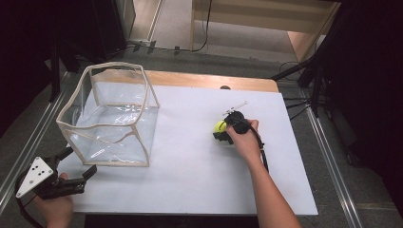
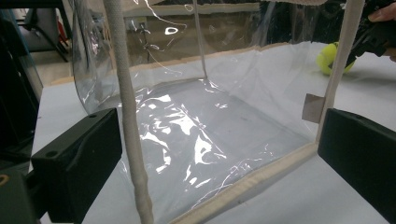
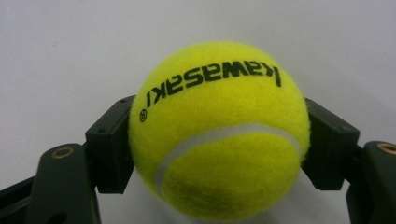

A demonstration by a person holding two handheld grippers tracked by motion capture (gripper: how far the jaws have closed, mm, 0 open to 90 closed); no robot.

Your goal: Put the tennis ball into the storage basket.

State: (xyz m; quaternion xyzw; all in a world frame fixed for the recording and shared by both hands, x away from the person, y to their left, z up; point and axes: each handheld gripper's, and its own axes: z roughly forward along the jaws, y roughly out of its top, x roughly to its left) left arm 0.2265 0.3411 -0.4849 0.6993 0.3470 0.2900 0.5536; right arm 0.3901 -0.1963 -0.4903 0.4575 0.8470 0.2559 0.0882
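**Right gripper clamps a yellow tennis ball on the white table**

Right gripper (image 1: pixel 224 131) has its two black jaws pressed against opposite sides of the tennis ball (image 3: pixel 218 130), which sits squarely between them. The ball is bright yellow-green and fuzzy, with a curved white seam and black lettering that reads "kawasaki" upside down in the right gripper view. In the high view the ball (image 1: pixel 220 126) rests on the white table top (image 1: pixel 190 171), right of centre and well apart from the clear plastic bag (image 1: pixel 111 116). That bag stands open-topped with beige fabric trim along its edges. Left gripper (image 1: pixel 78 164) sits at the bag's near corner, jaws spread wide and holding nothing, a trimmed edge (image 2: pixel 133 140) standing between them.
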